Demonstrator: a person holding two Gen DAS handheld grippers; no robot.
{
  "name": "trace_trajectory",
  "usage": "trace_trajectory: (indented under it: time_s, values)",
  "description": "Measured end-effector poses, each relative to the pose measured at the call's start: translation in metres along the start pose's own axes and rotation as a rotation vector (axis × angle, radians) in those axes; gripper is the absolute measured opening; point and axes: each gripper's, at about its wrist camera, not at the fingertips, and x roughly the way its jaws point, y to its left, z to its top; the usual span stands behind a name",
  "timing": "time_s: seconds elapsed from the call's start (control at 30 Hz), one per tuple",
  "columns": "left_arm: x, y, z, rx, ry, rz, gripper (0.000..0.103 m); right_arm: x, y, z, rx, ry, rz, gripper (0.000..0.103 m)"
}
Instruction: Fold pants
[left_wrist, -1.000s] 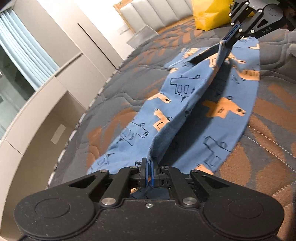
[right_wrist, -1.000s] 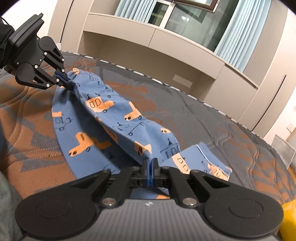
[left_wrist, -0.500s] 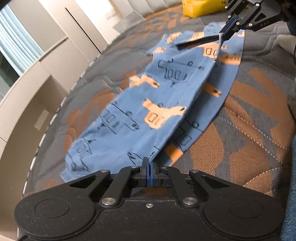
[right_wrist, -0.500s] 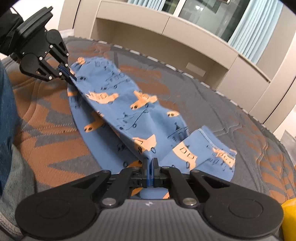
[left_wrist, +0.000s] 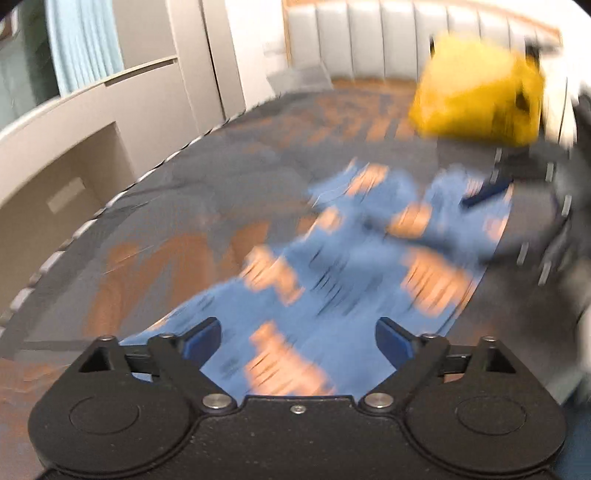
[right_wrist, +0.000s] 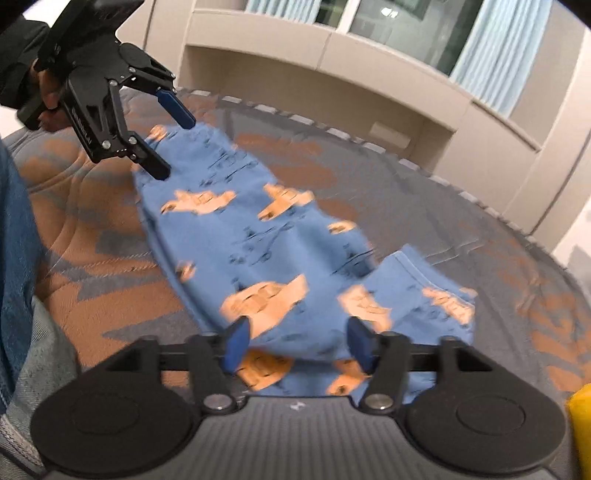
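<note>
Blue pants (right_wrist: 258, 240) with an orange and black print lie flat on the bed, one leg folded over the other; they also show, blurred, in the left wrist view (left_wrist: 332, 273). My left gripper (left_wrist: 297, 341) is open and empty just above one end of the pants; it also shows in the right wrist view (right_wrist: 173, 144). My right gripper (right_wrist: 297, 339) is open and empty over the other end; it shows blurred in the left wrist view (left_wrist: 491, 188).
The bed cover (right_wrist: 424, 206) is grey with orange shapes. A yellow bag (left_wrist: 476, 103) stands near the padded headboard (left_wrist: 369, 33). Beige cabinets (right_wrist: 332, 74) and curtained windows run along the bed's far side. A person's jeans (right_wrist: 14, 236) are at the left edge.
Both grippers were shut on the pants and have opened and let go. The lifted leg now lies flat over the other. The left wrist view is swinging and blurred.
</note>
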Motion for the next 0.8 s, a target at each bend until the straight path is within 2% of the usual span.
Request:
trace_trajectory:
  time_s: [0.07, 0.23, 0.33, 0.4, 0.47, 0.57, 0.63, 0.7, 0.73, 0.8]
  values:
    - [0.004, -0.015, 0.02, -0.065, -0.039, -0.055, 0.101, -0.011, -0.01, 0.001, 0.031, -0.021, -0.039, 0.086]
    - [0.025, -0.055, 0.046, -0.161, -0.106, -0.082, 0.102, -0.041, -0.05, -0.008, 0.17, -0.069, -0.169, 0.103]
    - [0.042, -0.076, 0.046, -0.255, -0.117, -0.072, 0.102, -0.05, -0.08, -0.018, 0.296, -0.085, -0.258, 0.103]
    - [0.053, -0.086, 0.041, -0.338, -0.123, -0.082, 0.102, -0.048, -0.101, -0.03, 0.383, -0.075, -0.282, 0.103]
    - [0.064, -0.092, 0.039, -0.394, -0.102, -0.101, 0.102, -0.04, -0.123, -0.044, 0.47, -0.052, -0.267, 0.103]
    - [0.071, -0.102, 0.041, -0.351, -0.082, -0.114, 0.102, -0.022, -0.149, -0.059, 0.587, -0.029, -0.212, 0.103]
    - [0.076, -0.103, 0.041, -0.361, -0.087, -0.119, 0.102, -0.01, -0.159, -0.066, 0.614, -0.006, -0.189, 0.103]
    - [0.082, -0.1, 0.04, -0.405, -0.1, -0.144, 0.101, 0.008, -0.167, -0.069, 0.59, 0.02, -0.188, 0.103]
    - [0.086, -0.098, 0.038, -0.43, -0.101, -0.156, 0.097, 0.017, -0.17, -0.071, 0.572, 0.042, -0.197, 0.102]
    - [0.095, -0.096, 0.037, -0.454, -0.095, -0.178, 0.089, 0.034, -0.174, -0.07, 0.527, 0.073, -0.183, 0.089]
